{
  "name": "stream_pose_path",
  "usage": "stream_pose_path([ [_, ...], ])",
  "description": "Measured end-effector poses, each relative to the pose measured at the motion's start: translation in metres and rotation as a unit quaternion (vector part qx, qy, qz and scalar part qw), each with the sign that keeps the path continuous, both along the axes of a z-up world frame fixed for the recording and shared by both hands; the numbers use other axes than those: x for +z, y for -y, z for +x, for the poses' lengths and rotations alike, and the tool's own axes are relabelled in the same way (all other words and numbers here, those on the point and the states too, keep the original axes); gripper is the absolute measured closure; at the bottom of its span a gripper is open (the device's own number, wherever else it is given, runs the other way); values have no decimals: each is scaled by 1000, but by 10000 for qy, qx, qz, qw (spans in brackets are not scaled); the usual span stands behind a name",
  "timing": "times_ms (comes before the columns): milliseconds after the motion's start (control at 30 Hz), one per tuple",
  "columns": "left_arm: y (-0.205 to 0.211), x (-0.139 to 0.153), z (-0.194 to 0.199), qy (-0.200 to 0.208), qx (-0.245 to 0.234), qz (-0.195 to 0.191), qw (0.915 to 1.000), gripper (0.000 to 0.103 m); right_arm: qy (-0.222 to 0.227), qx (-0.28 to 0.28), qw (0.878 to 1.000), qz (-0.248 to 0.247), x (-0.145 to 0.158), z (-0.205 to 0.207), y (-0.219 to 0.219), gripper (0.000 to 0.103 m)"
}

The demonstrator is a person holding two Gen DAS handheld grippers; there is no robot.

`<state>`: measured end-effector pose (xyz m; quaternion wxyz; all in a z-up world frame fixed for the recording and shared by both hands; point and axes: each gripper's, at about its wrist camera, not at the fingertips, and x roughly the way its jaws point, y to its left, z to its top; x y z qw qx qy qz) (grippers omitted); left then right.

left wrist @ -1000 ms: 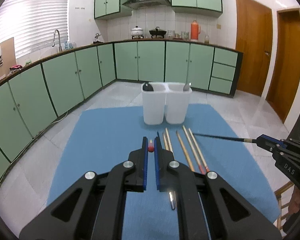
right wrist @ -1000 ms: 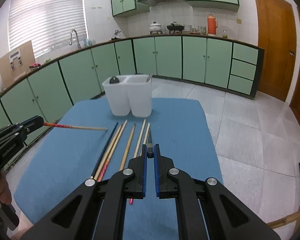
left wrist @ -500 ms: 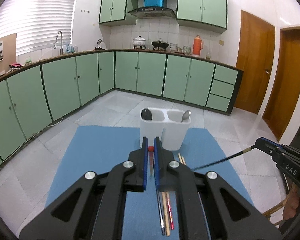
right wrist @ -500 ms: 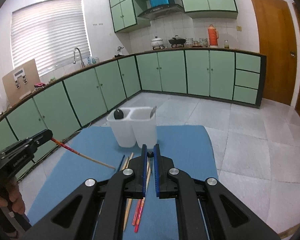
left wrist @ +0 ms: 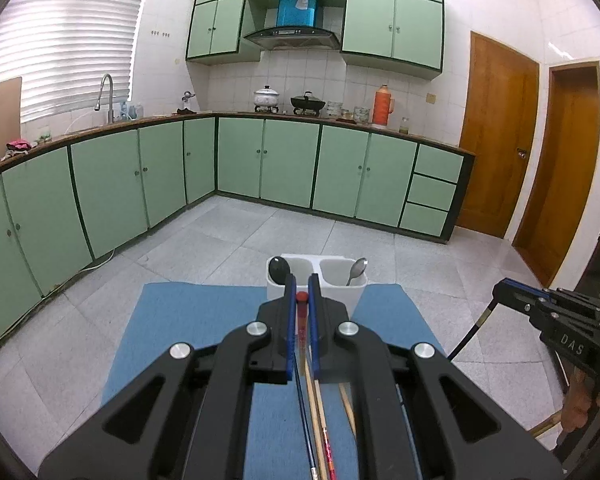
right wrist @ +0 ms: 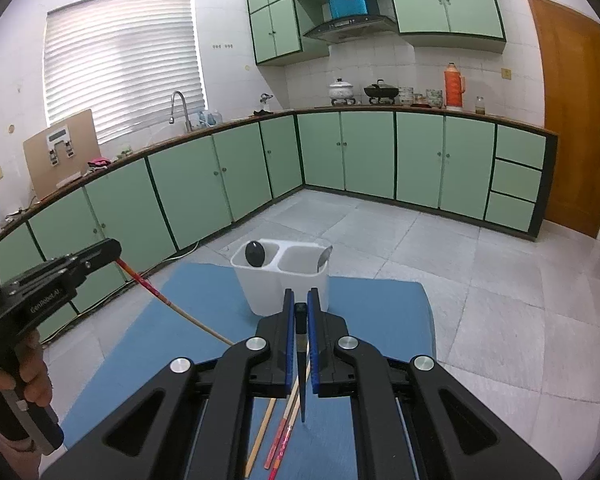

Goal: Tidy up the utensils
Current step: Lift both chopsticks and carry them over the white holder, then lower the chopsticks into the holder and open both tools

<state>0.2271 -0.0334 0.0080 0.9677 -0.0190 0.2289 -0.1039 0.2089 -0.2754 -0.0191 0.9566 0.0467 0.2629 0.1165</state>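
Both grippers have risen well above the blue mat (left wrist: 188,320) since a second ago, each lifting its chopstick off the surface. The left gripper (left wrist: 301,296) now dangles the red-tipped chopstick (right wrist: 152,286) steeply toward the mat, and the right gripper (right wrist: 301,310) likewise hangs the black chopstick (right wrist: 301,376) point-down, near the white utensil holder (right wrist: 284,284).

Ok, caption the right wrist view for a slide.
Right gripper lifts a dark chopstick toward the white two-compartment utensil holder.
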Motion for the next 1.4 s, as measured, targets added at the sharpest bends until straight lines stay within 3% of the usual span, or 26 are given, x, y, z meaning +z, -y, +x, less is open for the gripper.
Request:
stream_pose_path([
  [433,1,51,18,614,-36,-191,9979,98,722,109,9973,-34,73,33,-1,97],
  [633,14,78,52,977,-25,-177,9951,98,946,143,9954,-5,101,70,-8,97],
  [767,26,78,81,974,1,-98,9952,98,1009,103,9948,22,108,102,-12,97],
  [933,37,55,126,733,75,62,9973,98,999,9,9950,-22,94,140,-18,97],
  [1067,39,32,156,440,85,172,9988,98,738,-21,9973,-50,64,176,-25,97],
  [1400,33,-16,182,-84,79,294,9995,98,203,22,9998,60,2,193,-25,97],
])
